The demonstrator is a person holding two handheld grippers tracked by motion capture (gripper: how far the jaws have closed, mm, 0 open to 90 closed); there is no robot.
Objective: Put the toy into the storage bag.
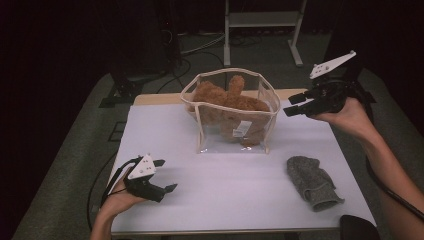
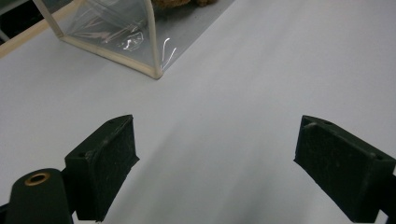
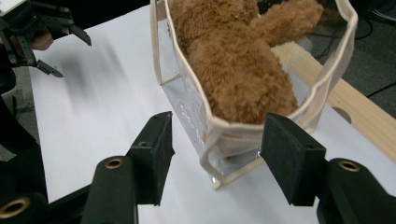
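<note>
Two grippers working: right gripper [image 3: 215, 154], jaws wide and empty, is facing the clear bag [image 3: 261, 135] holding the teddy bear [image 3: 243, 60]; left gripper [image 1: 159, 176] is idling open. Next: probably gripping the bag's rim.

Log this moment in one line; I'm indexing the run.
left gripper: open, idle | right gripper: open beside clear bag | teddy bear: bagged | grey mitten: on table

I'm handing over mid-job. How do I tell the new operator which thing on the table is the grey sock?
Start at the white table; a clear bag holding a brown teddy stands at its far middle. From the bag come toward the near right corner: the sock lies flat there, alone. It is the one grey, knitted thing, with a ribbed cuff.
</note>
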